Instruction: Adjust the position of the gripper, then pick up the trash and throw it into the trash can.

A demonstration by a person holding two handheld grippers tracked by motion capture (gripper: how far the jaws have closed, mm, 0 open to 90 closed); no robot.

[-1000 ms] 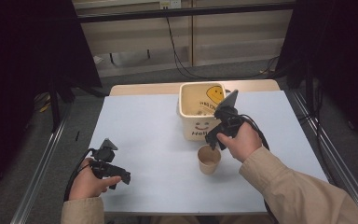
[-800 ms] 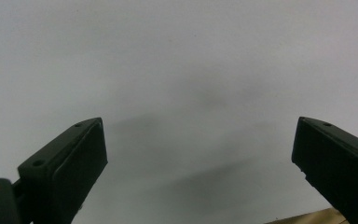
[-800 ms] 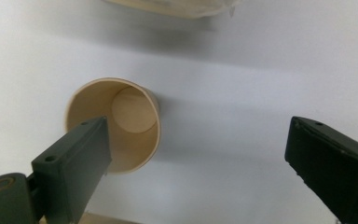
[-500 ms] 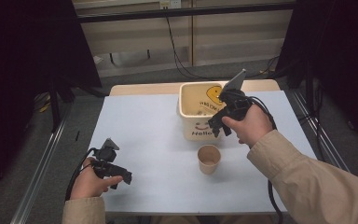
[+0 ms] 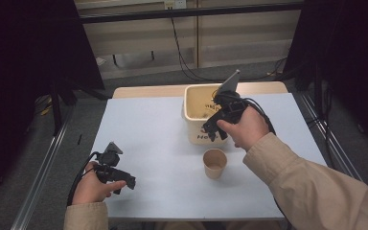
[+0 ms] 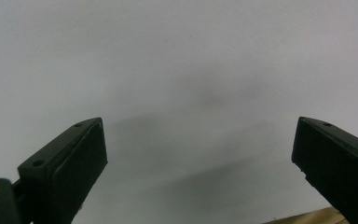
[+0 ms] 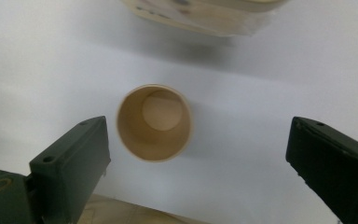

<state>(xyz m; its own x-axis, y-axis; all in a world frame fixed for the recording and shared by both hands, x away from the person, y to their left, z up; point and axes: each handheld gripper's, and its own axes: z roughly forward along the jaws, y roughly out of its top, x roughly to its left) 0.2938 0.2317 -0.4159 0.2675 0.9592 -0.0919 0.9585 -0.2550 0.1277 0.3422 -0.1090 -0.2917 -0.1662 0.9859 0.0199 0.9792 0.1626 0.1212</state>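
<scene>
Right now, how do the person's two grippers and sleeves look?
Both are black. The left gripper and the right gripper each carry a grey three-cornered plate on top and trail a black cable. In each gripper view the two jaws are thick black blocks with small screw holes on top, and a brass-coloured ring shows at the lower left. The person wears light beige sleeves.

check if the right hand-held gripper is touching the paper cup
Apart. The right gripper view shows the right hand-held gripper open above the paper cup, with white table visible between the cup's rim and both jaws.
</scene>
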